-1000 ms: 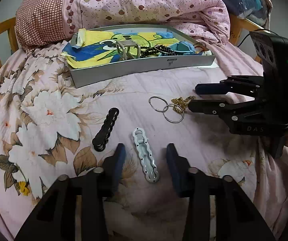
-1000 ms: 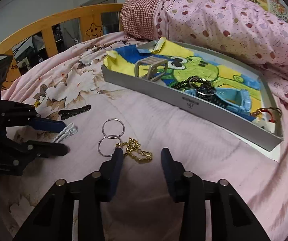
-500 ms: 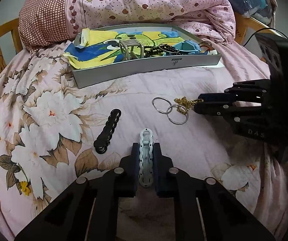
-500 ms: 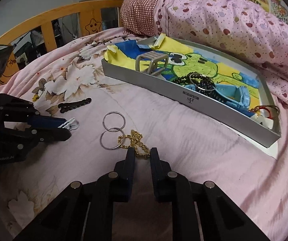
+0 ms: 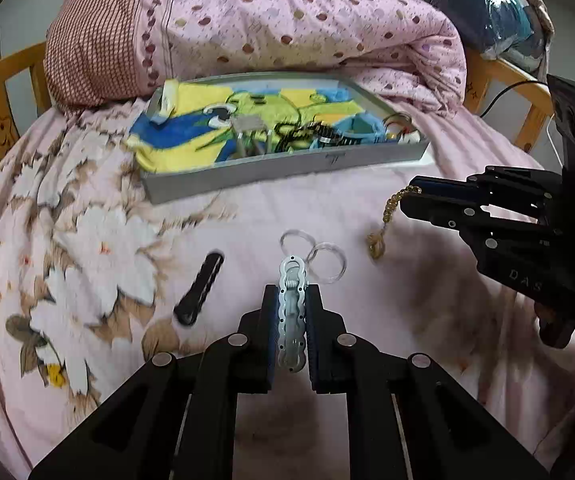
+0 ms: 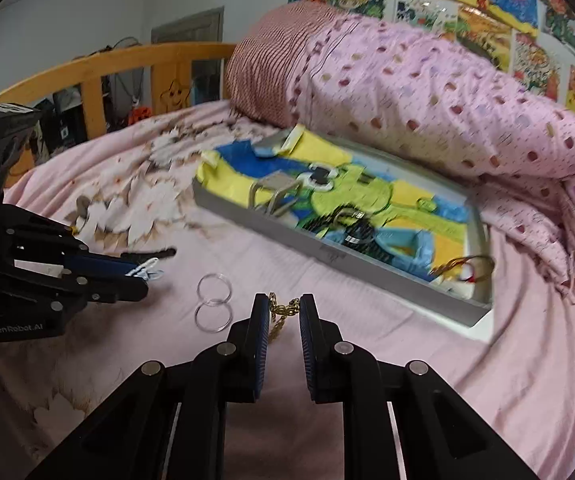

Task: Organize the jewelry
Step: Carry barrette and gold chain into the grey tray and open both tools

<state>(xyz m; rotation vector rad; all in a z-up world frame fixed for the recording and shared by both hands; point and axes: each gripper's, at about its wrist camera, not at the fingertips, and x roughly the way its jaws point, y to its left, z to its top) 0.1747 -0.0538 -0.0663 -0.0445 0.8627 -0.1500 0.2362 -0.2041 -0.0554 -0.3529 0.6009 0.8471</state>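
A pink floral bedsheet (image 5: 87, 216) covers a wooden-railed bed (image 6: 99, 64), with a spotted quilt (image 5: 287, 28) piled behind a grey tray (image 5: 271, 168) and cartoon posters (image 6: 467, 12) on the wall. The left gripper (image 5: 292, 320) pinches a silver clip (image 5: 293, 308) above the sheet. The right gripper (image 6: 283, 312) clamps a gold chain (image 5: 387, 220) that dangles near two clear rings (image 5: 315, 256) and a black clip (image 5: 199, 288).

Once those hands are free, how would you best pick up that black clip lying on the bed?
Grip the black clip across its narrow middle, coming straight down from above with the fingers on either long side. It lies flat on the bedsheet, long and thin, with nothing touching it, so the short width fits between the fingers and both sides are open.
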